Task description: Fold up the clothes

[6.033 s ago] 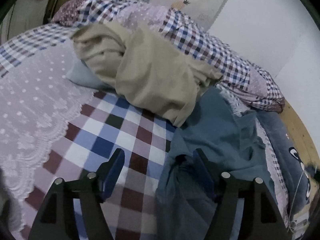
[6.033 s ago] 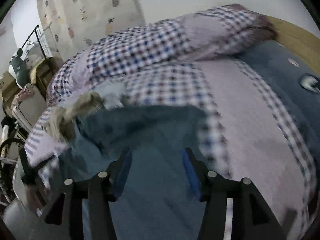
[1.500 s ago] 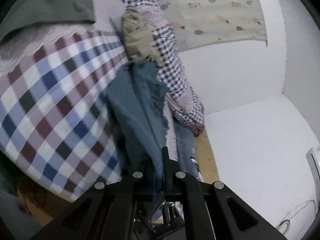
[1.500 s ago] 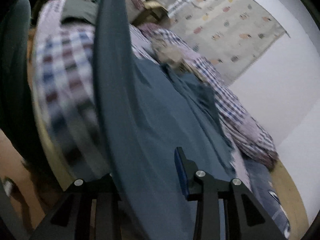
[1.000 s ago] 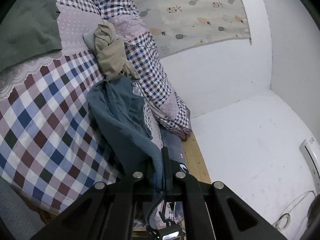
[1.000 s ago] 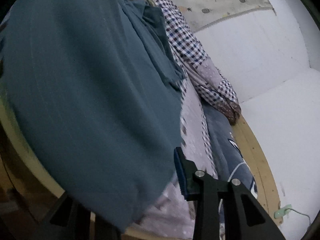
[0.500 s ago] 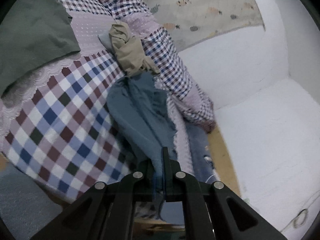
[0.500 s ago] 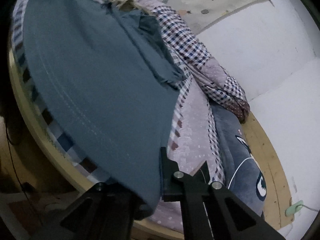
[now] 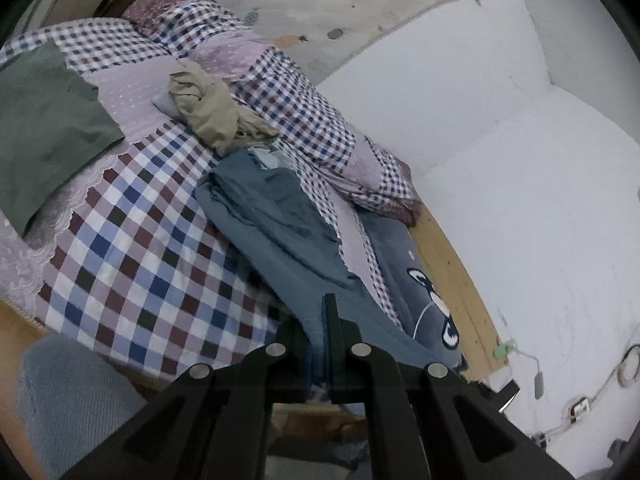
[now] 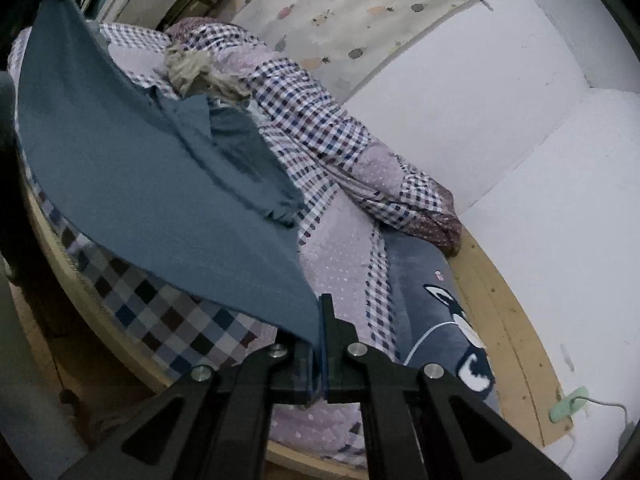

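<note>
Apparently taut | left gripper (image 9: 320, 344), right gripper (image 10: 318, 344) pinching blue garment (image 10: 160, 184) | green cloth (image 9: 44, 120) left-view only

A home bedroom: a bed (image 9: 132, 240) with checked bedding, a fruit-print curtain (image 10: 360, 12) behind.

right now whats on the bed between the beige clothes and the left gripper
In the left wrist view, the blue garment runs that whole stretch, from beside the beige clothes down into the shut left gripper.
</note>
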`<action>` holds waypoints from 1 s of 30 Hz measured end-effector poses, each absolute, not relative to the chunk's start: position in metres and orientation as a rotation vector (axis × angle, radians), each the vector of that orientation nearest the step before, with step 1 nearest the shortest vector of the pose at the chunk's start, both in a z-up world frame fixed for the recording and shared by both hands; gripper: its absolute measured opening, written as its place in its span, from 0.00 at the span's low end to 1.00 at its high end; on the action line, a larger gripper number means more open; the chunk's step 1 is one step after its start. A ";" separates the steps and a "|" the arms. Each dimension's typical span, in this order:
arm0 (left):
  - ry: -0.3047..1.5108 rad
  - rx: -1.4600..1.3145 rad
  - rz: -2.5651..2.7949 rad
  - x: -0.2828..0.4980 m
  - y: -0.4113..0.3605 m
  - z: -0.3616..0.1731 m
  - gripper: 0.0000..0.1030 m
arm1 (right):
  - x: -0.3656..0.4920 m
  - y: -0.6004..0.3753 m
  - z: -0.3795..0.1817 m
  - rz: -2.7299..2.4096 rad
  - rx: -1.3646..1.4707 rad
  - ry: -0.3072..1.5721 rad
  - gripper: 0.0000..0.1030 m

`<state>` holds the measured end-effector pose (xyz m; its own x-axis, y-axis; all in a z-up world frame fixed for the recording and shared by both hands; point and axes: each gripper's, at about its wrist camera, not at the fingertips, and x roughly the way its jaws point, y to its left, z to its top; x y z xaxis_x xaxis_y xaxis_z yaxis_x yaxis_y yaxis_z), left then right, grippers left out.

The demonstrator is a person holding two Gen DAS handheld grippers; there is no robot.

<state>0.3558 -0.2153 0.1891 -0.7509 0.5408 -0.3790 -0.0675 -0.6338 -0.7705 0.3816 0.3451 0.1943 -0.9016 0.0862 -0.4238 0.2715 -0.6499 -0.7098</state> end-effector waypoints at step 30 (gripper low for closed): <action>-1.306 -0.884 2.192 0.359 -0.223 0.205 0.02 | 0.361 0.408 0.251 -2.643 0.759 0.819 0.00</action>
